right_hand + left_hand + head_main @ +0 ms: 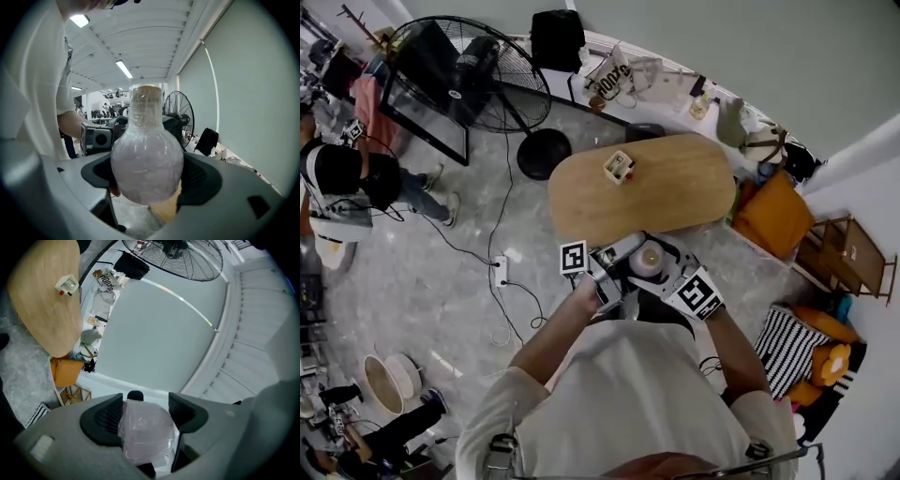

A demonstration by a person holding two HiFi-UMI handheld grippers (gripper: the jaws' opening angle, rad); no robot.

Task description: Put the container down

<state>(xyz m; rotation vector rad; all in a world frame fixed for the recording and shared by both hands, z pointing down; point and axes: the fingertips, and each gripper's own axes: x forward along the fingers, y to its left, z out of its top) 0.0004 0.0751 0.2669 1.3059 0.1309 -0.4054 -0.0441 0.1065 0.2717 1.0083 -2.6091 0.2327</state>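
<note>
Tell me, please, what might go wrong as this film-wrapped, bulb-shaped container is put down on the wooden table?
1. The translucent bulb-shaped container is round and film-wrapped. Clamped between the left gripper and the right gripper, it could slip or roll if one lets go first.
2. It hangs by the near edge of the oval wooden table; set down right there, it might tip off.

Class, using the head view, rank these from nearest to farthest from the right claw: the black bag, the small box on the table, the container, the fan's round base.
1. The container: gripped in the right claw itself.
2. The small box: ahead, on the wooden table.
3. The fan's round base: on the floor past the table's left end.
4. The black bag: by the far wall.
</note>
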